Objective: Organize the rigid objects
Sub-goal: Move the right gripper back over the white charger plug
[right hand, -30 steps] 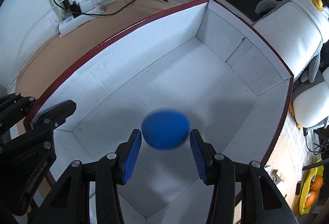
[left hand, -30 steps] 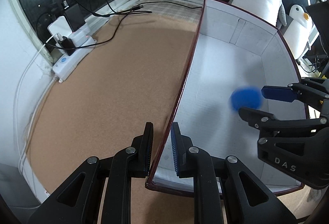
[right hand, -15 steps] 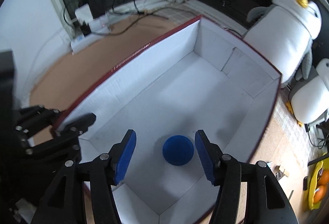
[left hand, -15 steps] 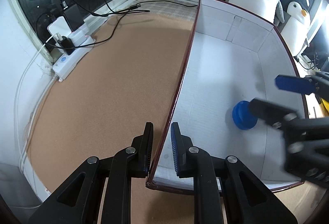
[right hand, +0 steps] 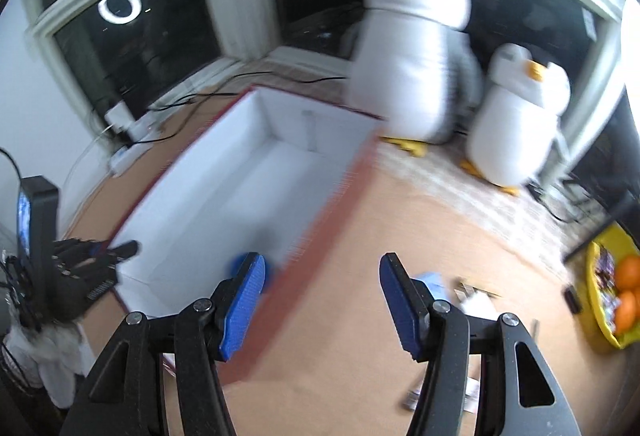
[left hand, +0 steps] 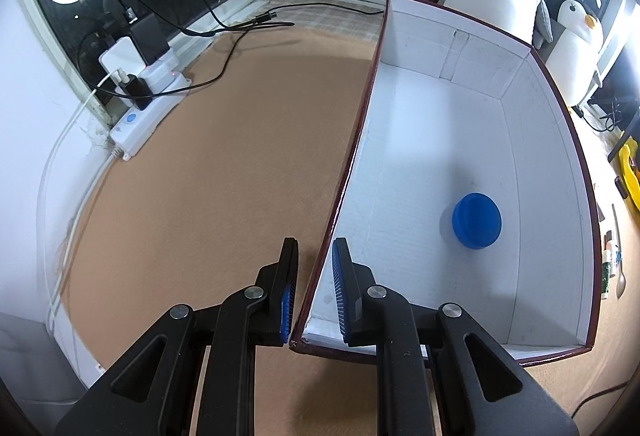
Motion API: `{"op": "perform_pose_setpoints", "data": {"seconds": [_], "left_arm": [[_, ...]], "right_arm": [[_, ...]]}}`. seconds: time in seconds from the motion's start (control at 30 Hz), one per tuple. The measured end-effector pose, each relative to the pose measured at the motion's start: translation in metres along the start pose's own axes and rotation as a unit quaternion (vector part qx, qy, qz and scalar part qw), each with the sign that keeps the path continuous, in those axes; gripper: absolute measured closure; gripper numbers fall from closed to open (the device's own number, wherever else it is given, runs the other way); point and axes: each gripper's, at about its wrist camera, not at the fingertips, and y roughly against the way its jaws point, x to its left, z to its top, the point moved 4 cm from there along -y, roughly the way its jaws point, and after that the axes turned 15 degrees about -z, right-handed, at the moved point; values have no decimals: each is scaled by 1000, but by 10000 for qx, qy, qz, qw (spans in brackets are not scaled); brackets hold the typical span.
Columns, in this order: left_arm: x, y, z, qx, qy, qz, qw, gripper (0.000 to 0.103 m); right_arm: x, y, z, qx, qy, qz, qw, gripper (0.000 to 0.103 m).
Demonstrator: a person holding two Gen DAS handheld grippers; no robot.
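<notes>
Left wrist view shows my left gripper [left hand: 316,272] clamping the white cardboard box's [left hand: 420,140] maroon-edged wall, blue round plastic lid [left hand: 476,221] inside at 3 o'clock; my empty, wide-spread right gripper [right hand: 320,296] is blurred, risking clipping that wall.

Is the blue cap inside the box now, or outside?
Inside. The cap lies on the white floor of the box, near its right wall, with no tongs touching it.
</notes>
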Motion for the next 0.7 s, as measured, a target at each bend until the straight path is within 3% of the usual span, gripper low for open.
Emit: {"op": "perform_pose_setpoints", "data": {"seconds": [0.37,0.53,0.7], "left_arm": [[0,6,2,-49,34,50,10000,87],[0,7,1,-51,36,42,10000,87],[-1,8,1,-54,53,-2,10000,87]], "right_arm": [[-107,-39,-47,558,-604,-724,9940,47],[-128,-61,-63,760,-575,-1042,9900,47],[-139,-78,-71,955,-496,-1091,9882,47]]}}
